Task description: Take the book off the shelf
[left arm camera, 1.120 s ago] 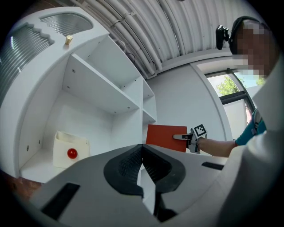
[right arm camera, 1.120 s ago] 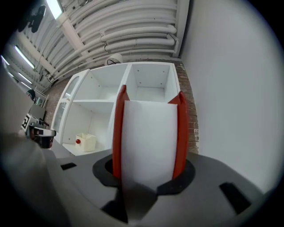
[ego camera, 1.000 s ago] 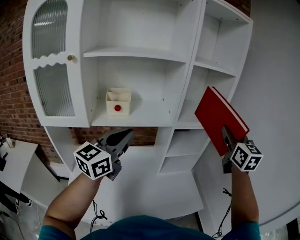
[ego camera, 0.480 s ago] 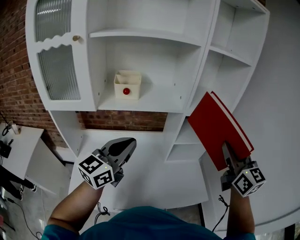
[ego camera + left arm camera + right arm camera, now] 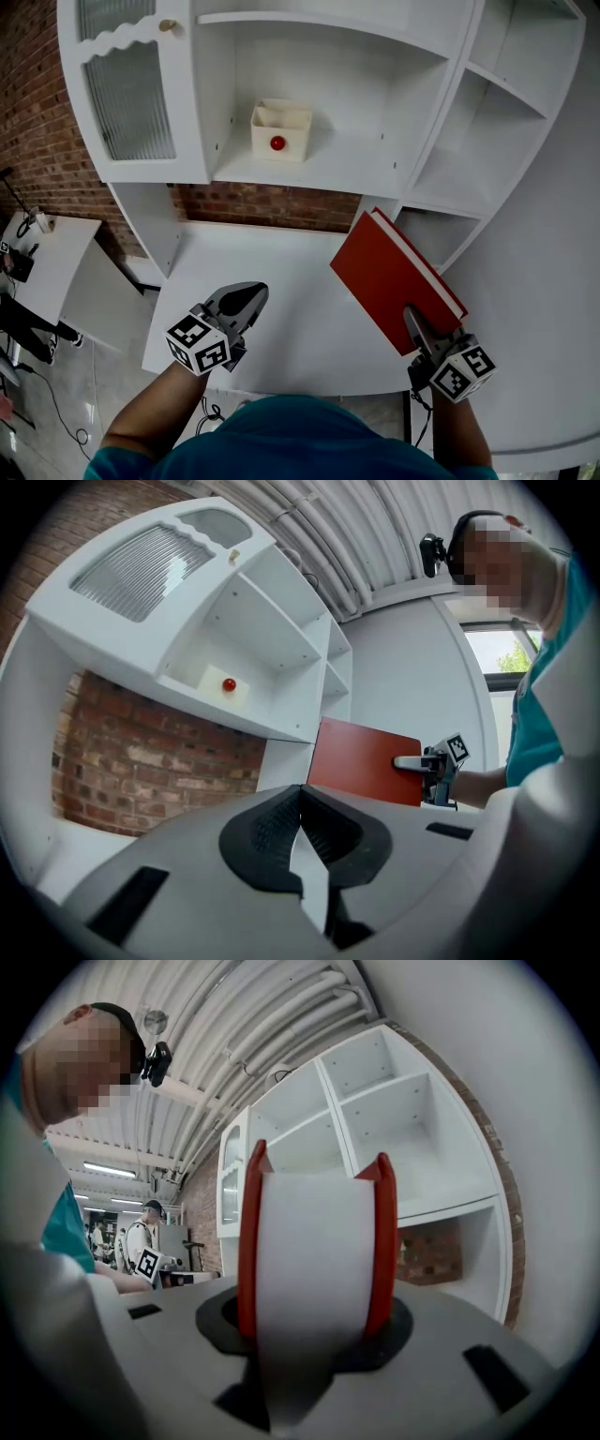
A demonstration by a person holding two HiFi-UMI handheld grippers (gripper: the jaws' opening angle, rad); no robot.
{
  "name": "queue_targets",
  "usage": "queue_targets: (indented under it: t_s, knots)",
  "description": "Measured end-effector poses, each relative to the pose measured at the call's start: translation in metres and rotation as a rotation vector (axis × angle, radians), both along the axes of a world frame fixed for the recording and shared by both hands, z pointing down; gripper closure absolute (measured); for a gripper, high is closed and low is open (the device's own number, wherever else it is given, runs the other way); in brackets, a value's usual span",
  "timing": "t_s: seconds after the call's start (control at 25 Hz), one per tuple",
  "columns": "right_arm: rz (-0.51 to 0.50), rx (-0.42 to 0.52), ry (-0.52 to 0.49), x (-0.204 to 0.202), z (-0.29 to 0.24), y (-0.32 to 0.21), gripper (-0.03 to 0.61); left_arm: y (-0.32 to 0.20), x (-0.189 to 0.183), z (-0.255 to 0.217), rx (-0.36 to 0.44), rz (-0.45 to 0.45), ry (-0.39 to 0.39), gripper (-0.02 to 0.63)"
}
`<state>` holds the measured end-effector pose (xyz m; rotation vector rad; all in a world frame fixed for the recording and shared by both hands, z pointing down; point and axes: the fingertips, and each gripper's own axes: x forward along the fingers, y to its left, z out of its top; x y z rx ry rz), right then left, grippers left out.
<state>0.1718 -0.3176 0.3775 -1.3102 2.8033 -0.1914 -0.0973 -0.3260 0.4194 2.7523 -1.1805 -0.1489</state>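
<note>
The red book is clear of the shelf and hangs tilted over the white desk surface below it, lower than a second ago, when it was level with the side compartments; your right gripper has its jaws clamped across the book's lower edge, with covers and pages between them. Your left gripper has sunk alongside, jaws closed tip to tip on nothing; the taking-off looks done, and only setting the book down seems left.
</note>
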Motion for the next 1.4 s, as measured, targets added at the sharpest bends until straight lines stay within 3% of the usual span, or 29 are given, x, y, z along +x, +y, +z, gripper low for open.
queue_targets:
  t_s: [0.52, 0.72, 1.08, 1.4]
  knots:
    - [-0.069, -0.144, 0.176, -0.068, 0.142, -0.052, 0.4, -0.004, -0.042, 0.104, -0.188, -0.097, -0.014, 0.598]
    - [-0.077, -0.18, 0.216, -0.085, 0.176, -0.067, 0.4, -0.009, -0.055, 0.137, -0.266, -0.126, 0.021, 0.598]
    - [-0.068, -0.255, 0.259, -0.099, 0.225, -0.084, 0.4, -0.017, -0.062, 0.194, -0.388, -0.137, 0.016, 0.598]
    - [-0.053, -0.326, 0.266, -0.096, 0.26, -0.093, 0.4, -0.021, -0.055, 0.233, -0.451, -0.122, -0.049, 0.598]
